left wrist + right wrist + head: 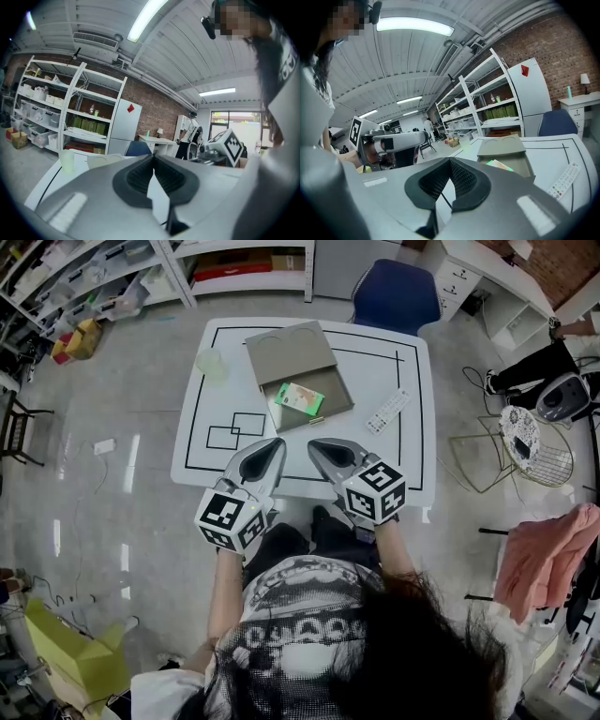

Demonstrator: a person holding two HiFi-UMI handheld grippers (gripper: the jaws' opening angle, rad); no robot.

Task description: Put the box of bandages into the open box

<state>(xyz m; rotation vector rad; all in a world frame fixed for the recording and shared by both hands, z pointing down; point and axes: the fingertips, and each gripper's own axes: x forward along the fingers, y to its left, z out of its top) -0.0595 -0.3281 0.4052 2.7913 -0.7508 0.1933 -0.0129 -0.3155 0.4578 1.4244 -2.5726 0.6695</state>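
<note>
The green box of bandages (300, 397) lies inside the open tan box (339, 399), whose lid (289, 352) is folded back toward the far side of the white table (403, 465). My left gripper (278, 442) and right gripper (314, 444) hover side by side over the table's near edge, short of the tan box, both shut with nothing between their pads. The right gripper view shows that gripper (450, 160), with the tan box (506, 149) and the bandage box (499, 164) ahead of it. In the left gripper view, the left gripper (153, 157) points across the table.
A white remote (387, 410) lies to the right of the tan box, and a pale green cup (212, 364) stands to its left. Black tape lines mark the tabletop. A blue chair (396, 294) sits behind the table. Shelving lines the back wall.
</note>
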